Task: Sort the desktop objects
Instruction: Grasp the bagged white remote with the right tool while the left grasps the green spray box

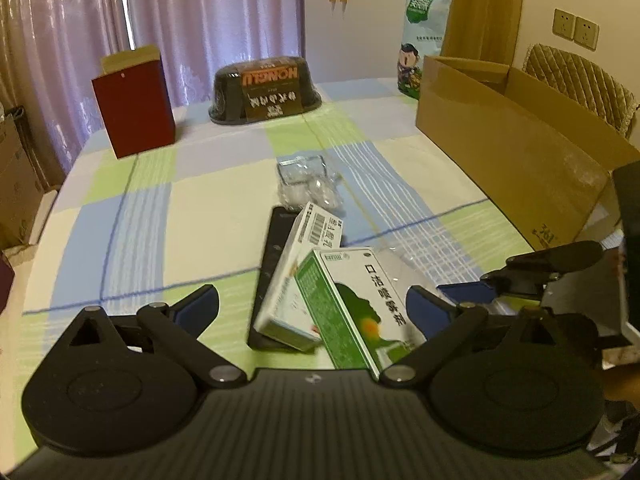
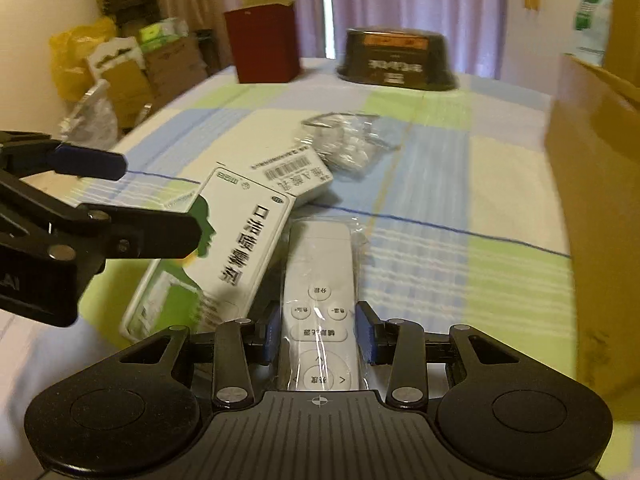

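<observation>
Overhead-lit, checked tablecloth (image 1: 192, 208) spreads before purple curtains (image 1: 200, 20).

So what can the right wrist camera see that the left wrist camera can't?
Only the right wrist view shows the white remote in clear wrap, lying between the right gripper fingers, plus the yellow bag and stacked cartons beside the table.

Only the left wrist view shows the black flat object under the boxes, the wall sockets and the quilted chair back.

Both show the green medicine box, the white barcode box, the red box, the dark tub and the cardboard box.
</observation>
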Demonstrator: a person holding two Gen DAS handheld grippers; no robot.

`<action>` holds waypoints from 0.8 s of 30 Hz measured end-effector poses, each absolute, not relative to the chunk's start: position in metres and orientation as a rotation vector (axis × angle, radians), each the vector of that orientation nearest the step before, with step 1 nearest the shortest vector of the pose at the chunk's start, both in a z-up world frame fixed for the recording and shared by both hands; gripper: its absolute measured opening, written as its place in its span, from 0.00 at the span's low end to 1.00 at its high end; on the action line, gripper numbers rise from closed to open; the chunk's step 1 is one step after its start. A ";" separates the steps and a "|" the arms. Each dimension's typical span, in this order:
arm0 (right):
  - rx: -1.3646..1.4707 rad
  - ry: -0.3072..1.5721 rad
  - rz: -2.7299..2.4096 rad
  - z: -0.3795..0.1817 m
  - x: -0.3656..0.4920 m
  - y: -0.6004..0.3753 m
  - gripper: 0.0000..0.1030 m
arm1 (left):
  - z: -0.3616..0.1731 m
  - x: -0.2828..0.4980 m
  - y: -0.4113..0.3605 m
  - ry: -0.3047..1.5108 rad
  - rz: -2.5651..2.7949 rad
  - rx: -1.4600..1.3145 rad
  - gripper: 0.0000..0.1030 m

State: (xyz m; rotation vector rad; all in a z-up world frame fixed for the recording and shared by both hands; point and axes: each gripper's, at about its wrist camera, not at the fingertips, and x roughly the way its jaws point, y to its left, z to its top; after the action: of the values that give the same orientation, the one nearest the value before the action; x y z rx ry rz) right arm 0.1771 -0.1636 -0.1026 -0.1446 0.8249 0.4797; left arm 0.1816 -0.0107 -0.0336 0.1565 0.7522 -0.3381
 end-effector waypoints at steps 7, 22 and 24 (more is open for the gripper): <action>-0.154 0.869 0.317 -0.098 0.158 -0.195 0.37 | -0.054 0.171 -0.040 0.785 -0.315 0.154 0.88; -0.101 0.856 0.273 -0.096 0.143 -0.220 0.37 | -0.087 0.173 -0.103 0.742 -0.332 0.546 0.55; -0.102 0.849 0.274 -0.096 0.141 -0.221 0.37 | -0.091 0.174 -0.106 0.740 -0.323 0.574 0.52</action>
State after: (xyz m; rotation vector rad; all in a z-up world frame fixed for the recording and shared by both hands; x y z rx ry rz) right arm 0.1411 -0.2209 -0.0962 -0.1024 0.8489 0.2743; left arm 0.1735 -0.1060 -0.0908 0.5738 0.7403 -0.3228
